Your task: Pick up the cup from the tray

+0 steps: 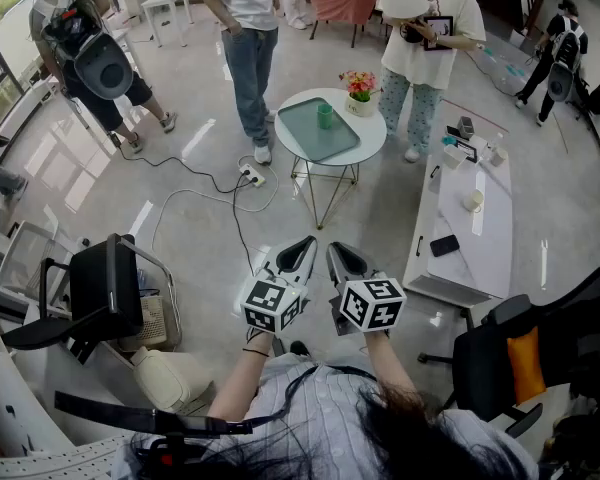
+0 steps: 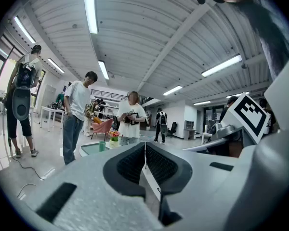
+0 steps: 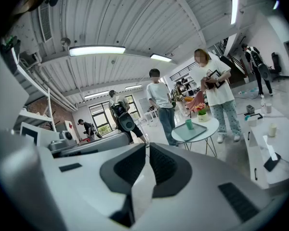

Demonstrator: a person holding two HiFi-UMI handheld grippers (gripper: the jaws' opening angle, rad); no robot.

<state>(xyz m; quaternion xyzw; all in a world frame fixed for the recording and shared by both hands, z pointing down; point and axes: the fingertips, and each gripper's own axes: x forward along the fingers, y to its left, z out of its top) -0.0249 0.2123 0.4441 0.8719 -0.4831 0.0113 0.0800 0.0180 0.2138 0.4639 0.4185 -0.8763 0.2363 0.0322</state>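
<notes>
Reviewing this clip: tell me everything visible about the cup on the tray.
The cup is small, plain green, no handle visible, material unclear at this distance. It stands upright on the pale green tray, near its far edge, atop the round white table. Only the tray touches it; nothing grips it.
</notes>
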